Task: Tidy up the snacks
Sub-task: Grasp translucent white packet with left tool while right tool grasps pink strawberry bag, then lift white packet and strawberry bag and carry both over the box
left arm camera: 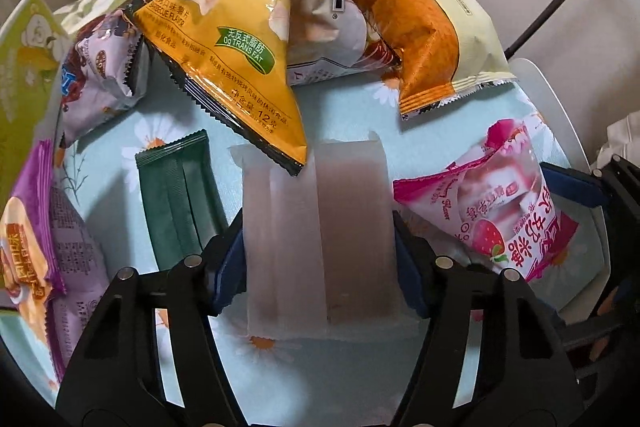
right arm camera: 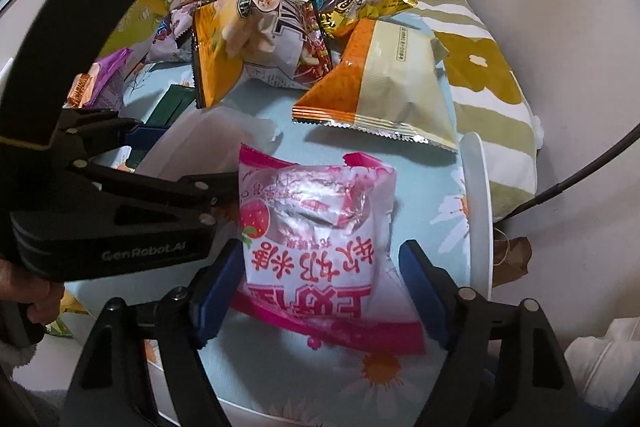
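Translucent packet lies lengthwise between my left jaws, pads touching its long edges, near surface front edge. Pink strawberry bag between my right jaws: left pad touching, right apart.

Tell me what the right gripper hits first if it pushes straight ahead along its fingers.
Most likely the pink strawberry snack bag, already between the right gripper pads. Beyond it lies the flowered tablecloth; depth is hard to judge.
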